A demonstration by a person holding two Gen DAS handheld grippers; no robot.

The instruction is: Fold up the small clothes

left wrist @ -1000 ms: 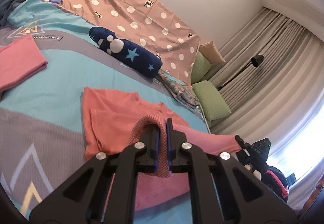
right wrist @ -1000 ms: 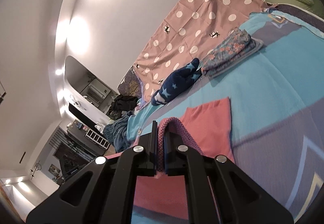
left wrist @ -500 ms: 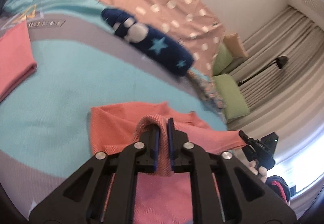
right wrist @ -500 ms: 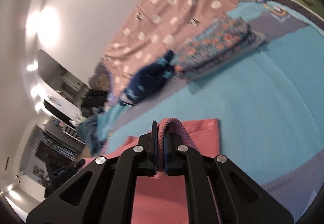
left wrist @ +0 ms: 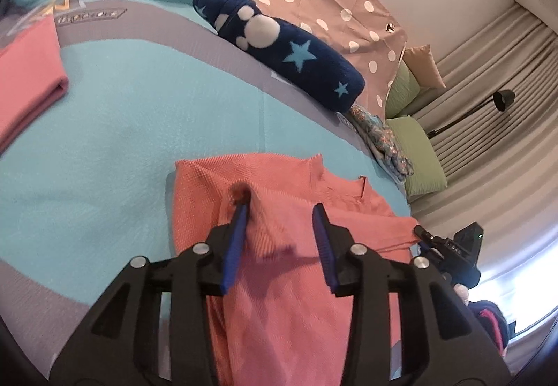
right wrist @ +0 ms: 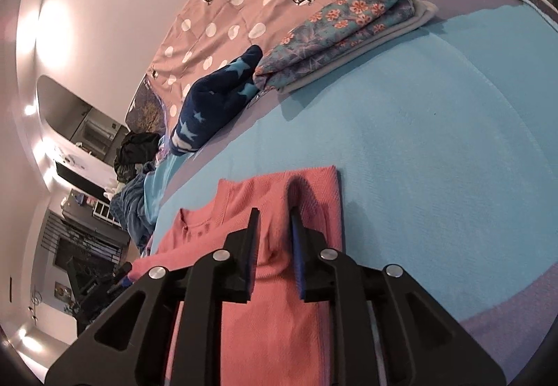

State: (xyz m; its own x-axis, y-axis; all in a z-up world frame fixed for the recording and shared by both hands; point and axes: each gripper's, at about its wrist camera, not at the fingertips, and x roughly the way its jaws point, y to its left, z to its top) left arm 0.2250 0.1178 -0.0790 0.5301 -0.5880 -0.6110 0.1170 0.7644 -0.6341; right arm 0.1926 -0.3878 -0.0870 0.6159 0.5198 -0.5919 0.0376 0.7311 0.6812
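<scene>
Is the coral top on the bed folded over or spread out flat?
Folded over: the coral top lies doubled on the blue bedspread, its lower half laid up over the collar end, edges stacked.

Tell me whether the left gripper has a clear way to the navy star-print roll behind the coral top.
Probably yes. The left gripper, jaws opening over the coral top, holds nothing, and only bare blue blanket lies before the navy roll.

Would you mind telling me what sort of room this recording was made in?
Most likely a bedroom at home. The clothes lie on a bed with a turquoise cover, green pillows sit at its head, and long curtains and a floor lamp stand beyond.
</scene>
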